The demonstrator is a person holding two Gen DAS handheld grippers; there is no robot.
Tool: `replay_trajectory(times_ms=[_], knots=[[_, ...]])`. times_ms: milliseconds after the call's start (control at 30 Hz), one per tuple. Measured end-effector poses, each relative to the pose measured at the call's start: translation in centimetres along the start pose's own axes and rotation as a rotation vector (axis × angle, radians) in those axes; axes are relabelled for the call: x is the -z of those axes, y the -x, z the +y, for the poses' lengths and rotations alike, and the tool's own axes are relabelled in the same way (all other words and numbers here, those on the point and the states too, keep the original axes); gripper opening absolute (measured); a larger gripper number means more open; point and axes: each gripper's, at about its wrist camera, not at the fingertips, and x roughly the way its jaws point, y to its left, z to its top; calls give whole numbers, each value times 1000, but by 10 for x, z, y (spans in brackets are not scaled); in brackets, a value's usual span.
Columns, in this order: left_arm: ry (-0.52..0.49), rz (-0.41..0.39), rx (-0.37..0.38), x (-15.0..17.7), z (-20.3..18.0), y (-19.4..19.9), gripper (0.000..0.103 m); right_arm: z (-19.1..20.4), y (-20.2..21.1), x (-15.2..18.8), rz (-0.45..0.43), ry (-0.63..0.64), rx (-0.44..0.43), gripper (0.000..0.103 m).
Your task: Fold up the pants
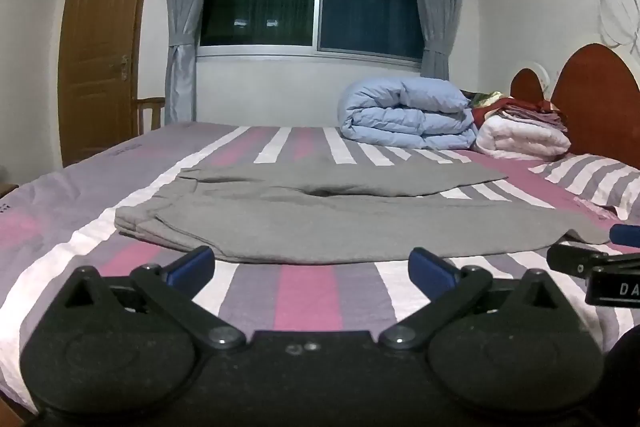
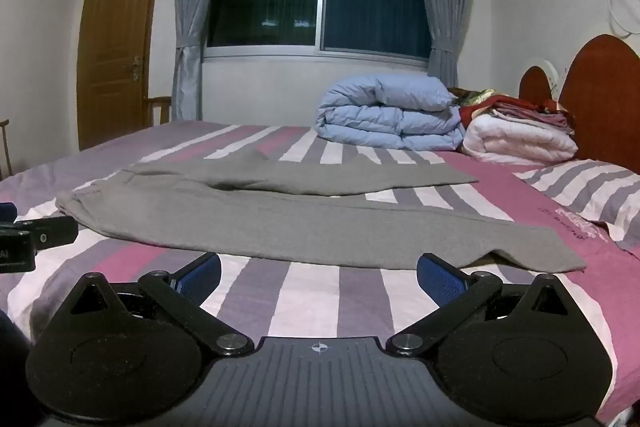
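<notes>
While both grippers hover low over bed [image 1: 304,291]: one pair grey pants [image 1: 320,223] flat on striped sheet, waist toward 9 o'clock, two legs running toward 3. Left gripper [image 1: 312,265] jaws spread wide, nothing between; right gripper [image 2: 318,273] same. At 1 o'clock: one blue duvet [image 1: 404,119], one white quilt [image 1: 520,139] carrying small stack of folded cloth. One striped pillow [image 1: 592,179] at 3.
</notes>
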Motion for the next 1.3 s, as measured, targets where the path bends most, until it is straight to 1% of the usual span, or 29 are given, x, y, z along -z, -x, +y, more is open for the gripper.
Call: replay_trajectory(times_ms=[33, 67, 167, 233, 300, 333, 467, 500, 1300], knots=[[4, -2, 4, 0, 0, 0, 97, 0, -1, 0, 10, 5, 0, 103], [4, 0, 8, 0, 0, 0, 97, 0, 0, 0, 0, -3, -2, 103], [6, 2, 15, 1, 1, 1, 97, 0, -1, 1, 7, -1, -2, 103], [2, 2, 12, -2, 8, 0, 97, 1, -1, 1, 7, 0, -3, 103], [0, 2, 24, -2, 11, 1, 97, 1, 0, 2, 5, -1, -3, 103], [-14, 4, 16, -2, 4, -3, 97, 1, 0, 1, 8, 0, -1, 103], [-19, 5, 20, -3, 7, -5, 97, 2, -1, 2, 12, 0, 0, 103], [-37, 2, 16, 1, -2, -2, 97, 0, 0, 2, 8, 0, 1, 103], [-37, 0, 25, 1, -2, -2, 97, 0, 0, 3, 8, -5, -1, 103]])
